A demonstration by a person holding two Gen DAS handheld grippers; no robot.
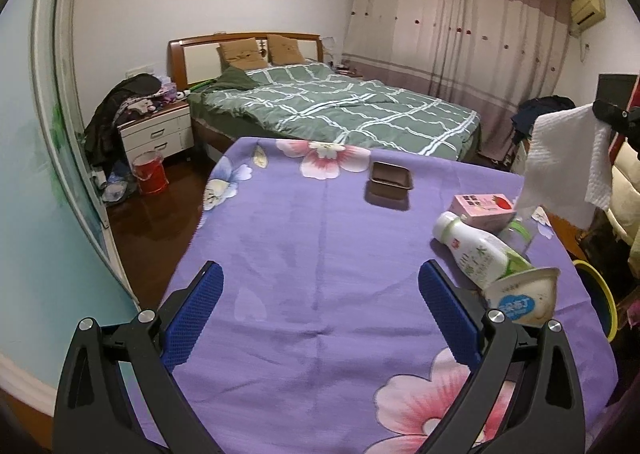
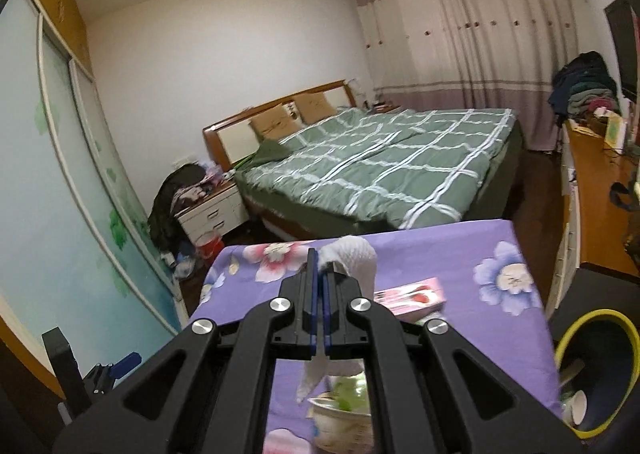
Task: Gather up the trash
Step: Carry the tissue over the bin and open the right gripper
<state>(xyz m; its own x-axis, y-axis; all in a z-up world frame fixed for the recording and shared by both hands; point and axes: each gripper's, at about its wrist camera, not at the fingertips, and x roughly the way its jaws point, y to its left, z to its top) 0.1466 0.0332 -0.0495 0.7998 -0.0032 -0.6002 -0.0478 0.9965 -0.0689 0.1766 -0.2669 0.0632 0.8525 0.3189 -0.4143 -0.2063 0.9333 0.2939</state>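
Observation:
My right gripper [image 2: 320,266] is shut on a white paper towel [image 2: 356,260], which hangs in the air above the table; in the left wrist view the same paper towel [image 1: 564,162] dangles at the right from the right gripper [image 1: 600,112]. My left gripper [image 1: 320,282] stands open over the purple cloth with nothing between its fingers. On the table lie a white and green bottle [image 1: 480,250], a pink carton [image 1: 484,208], a white cup [image 1: 524,294] on its side and a brown tray [image 1: 390,180].
The table wears a purple flowered cloth [image 1: 304,254]. A dark bin with a yellow rim [image 2: 596,366] stands at the table's right side, with a cup inside. Behind are a bed with a green checked cover [image 1: 340,106], a nightstand [image 1: 156,134] and a red bucket [image 1: 150,174].

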